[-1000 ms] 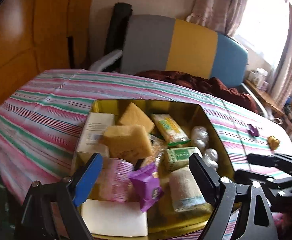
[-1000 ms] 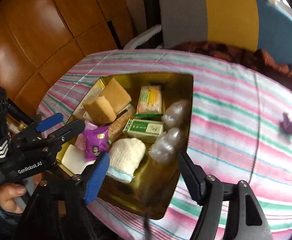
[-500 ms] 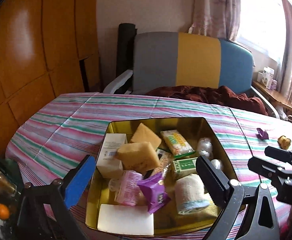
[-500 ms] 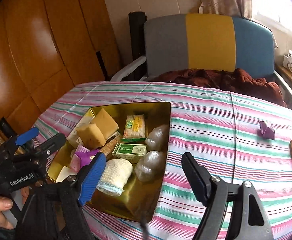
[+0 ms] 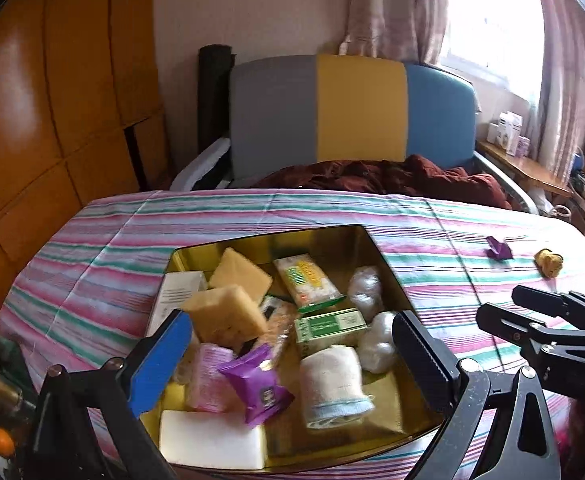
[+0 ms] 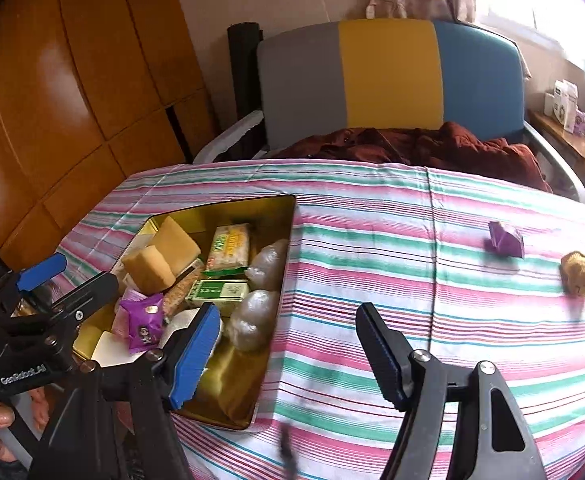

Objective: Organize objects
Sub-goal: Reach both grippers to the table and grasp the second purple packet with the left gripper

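— Two big things first: what carries it all?
— A bench (image 6: 372,216) under a pink, green and white striped cloth, with a gold tin (image 6: 280,280) sitting on it toward the wooden wall.
— And inside the tin?
— Two yellow sponges (image 5: 228,316), a white block (image 5: 208,444) at its near edge, a rolled white cloth (image 5: 332,380), a green box (image 5: 328,324), a yellow-green packet (image 5: 304,280), two clear wrapped lumps (image 5: 368,292) along the wall nearest the open bench, and a purple packet (image 5: 258,384).
— Anything outside the tin?
— Well apart from it, on the cloth toward the window: a purple wrapper (image 6: 504,240), then a small tan object (image 6: 578,272) further out.
— The fingers?
— The left gripper (image 5: 288,352) hovers over the tin's near half, spread wide, holding nothing. The right gripper (image 6: 288,344) is beside the tin over its edge and bare cloth, its jaws closing with nothing between them.
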The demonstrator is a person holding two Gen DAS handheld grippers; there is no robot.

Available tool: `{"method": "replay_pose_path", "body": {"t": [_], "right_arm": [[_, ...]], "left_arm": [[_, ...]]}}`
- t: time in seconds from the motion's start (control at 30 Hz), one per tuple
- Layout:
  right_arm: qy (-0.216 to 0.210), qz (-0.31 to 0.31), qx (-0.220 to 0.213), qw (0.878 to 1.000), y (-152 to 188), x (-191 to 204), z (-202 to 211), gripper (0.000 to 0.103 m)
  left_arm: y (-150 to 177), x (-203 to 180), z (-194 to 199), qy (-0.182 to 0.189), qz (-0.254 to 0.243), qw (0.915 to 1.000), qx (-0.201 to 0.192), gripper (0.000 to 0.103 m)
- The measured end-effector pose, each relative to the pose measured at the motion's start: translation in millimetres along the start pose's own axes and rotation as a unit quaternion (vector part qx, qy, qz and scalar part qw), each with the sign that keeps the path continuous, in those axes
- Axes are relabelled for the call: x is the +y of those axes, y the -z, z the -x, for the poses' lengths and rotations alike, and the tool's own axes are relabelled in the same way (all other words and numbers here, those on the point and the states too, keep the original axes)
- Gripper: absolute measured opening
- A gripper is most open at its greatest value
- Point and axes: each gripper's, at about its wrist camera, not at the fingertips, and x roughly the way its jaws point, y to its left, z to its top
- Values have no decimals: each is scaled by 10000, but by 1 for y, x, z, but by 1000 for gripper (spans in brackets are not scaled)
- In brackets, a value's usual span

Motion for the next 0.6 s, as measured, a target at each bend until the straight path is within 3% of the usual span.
{"method": "replay_pose_path", "body": {"t": [0.2, 0.6], "right_arm": [[201, -388, 10, 9990, 1, -33, 5, 72], [789, -1049, 127, 9913, -3, -99, 16, 72]], "left_arm": [[-7, -20, -10, 303, -71, 9994, 171, 101], [-16, -67, -22, 566, -654, 9961, 155, 101]]}}
